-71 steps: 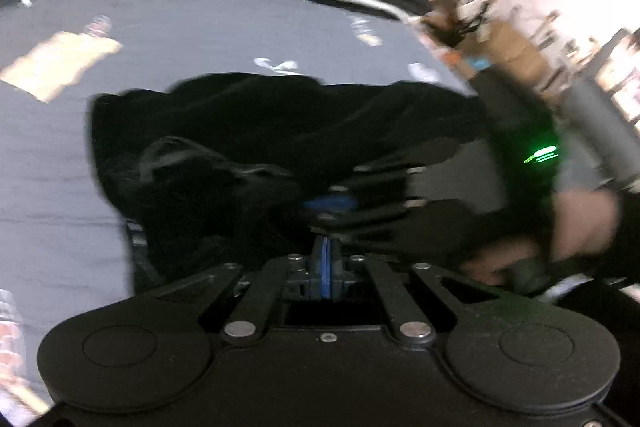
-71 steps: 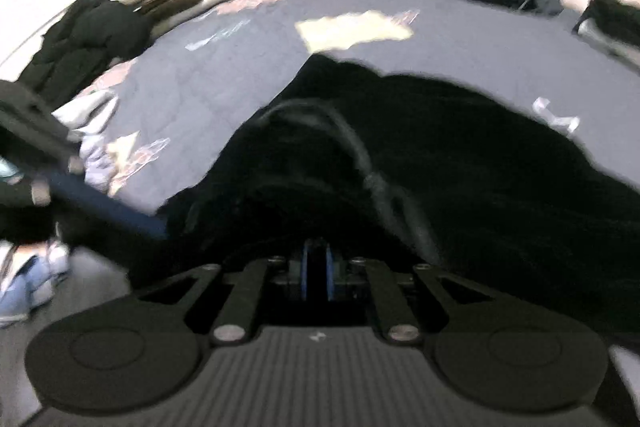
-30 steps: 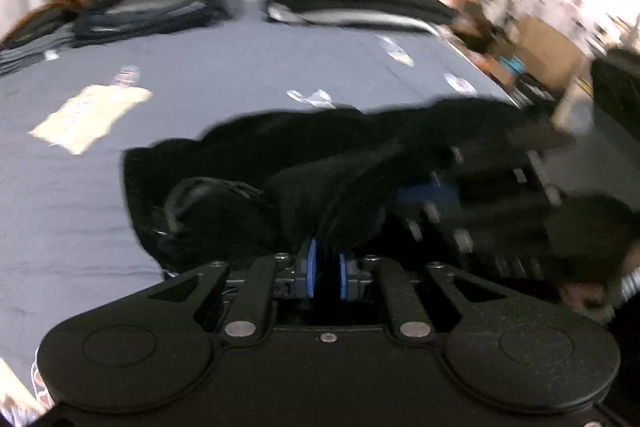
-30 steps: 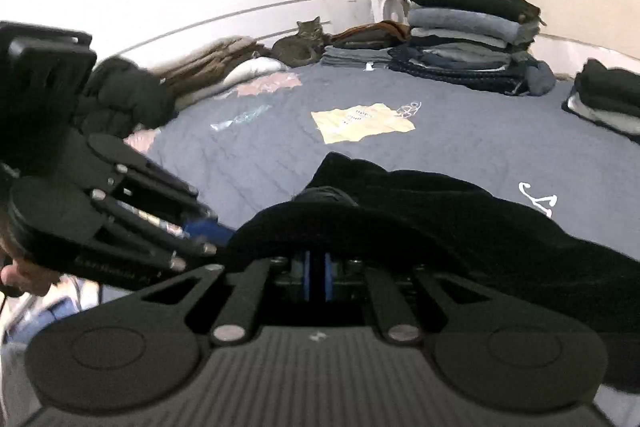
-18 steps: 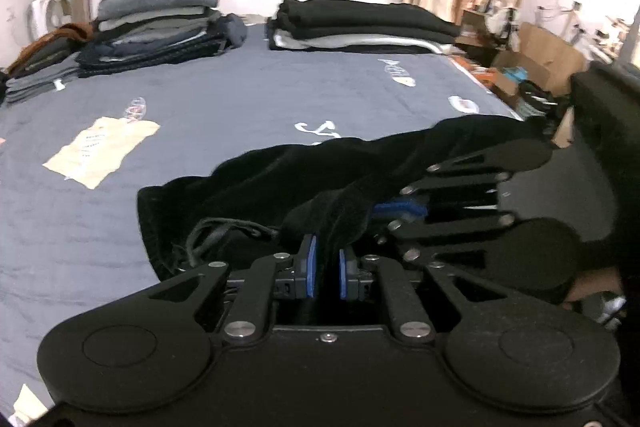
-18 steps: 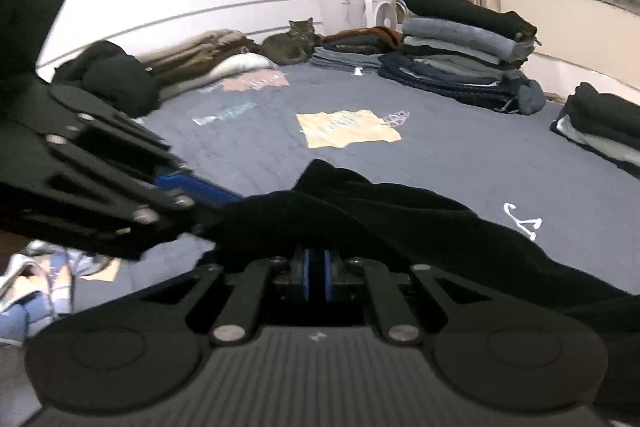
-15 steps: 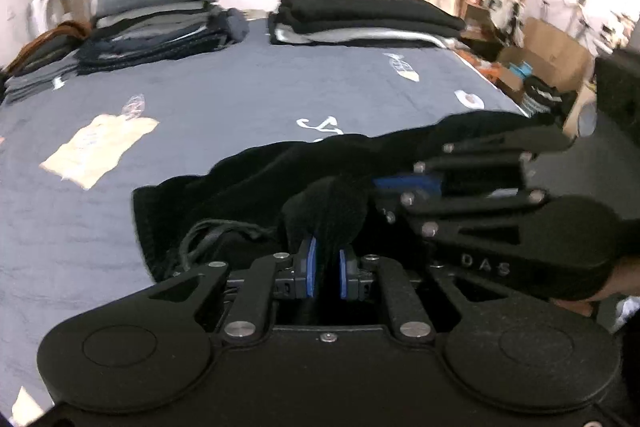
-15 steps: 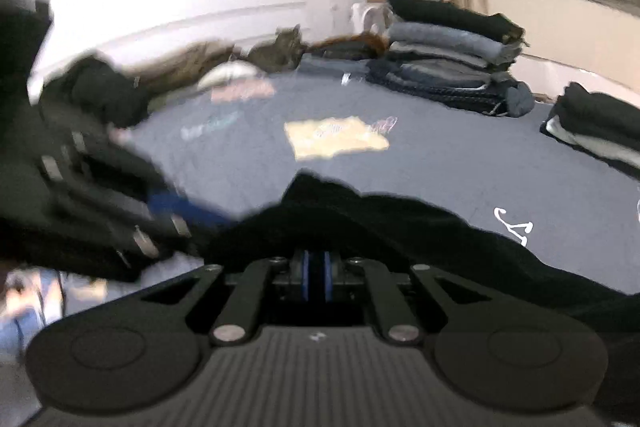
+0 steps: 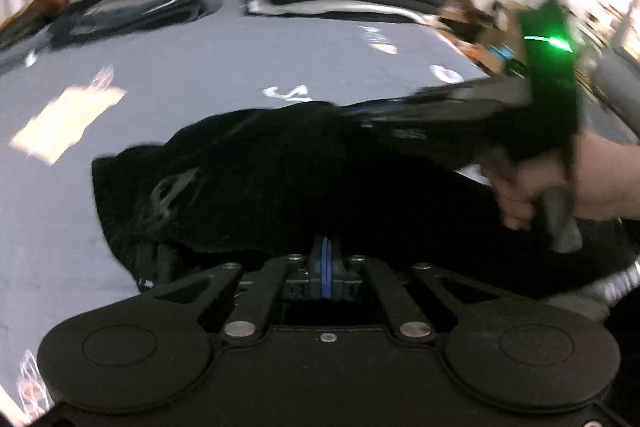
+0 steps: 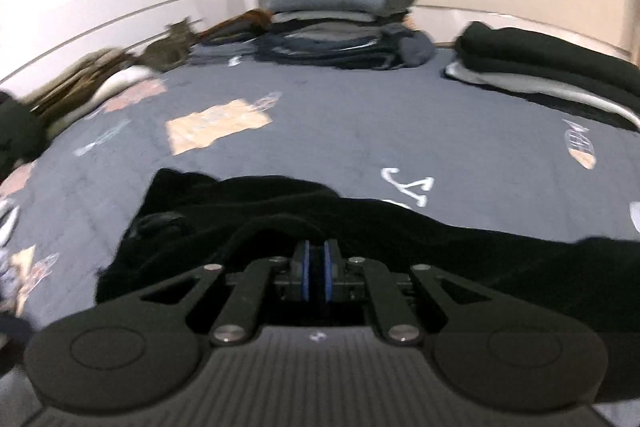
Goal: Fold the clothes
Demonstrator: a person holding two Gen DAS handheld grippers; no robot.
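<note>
From the left wrist view, my left hand-held gripper (image 9: 325, 259) has its blue pads pressed together on the near hem of the black garment (image 9: 248, 179), which lies rumpled on the bed (image 9: 224, 67), long axis running left to right. The right hand-held gripper (image 9: 420, 111) reaches across its far edge.

From the right wrist view, the right hand-held gripper (image 10: 316, 269) pinches a fold of the black garment (image 10: 260, 203); only here do the folded stacks (image 10: 340, 15) show clearly, well beyond.

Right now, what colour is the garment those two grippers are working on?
Black. The garment shows best in the right wrist view, against the grey-blue bedspread.
</note>
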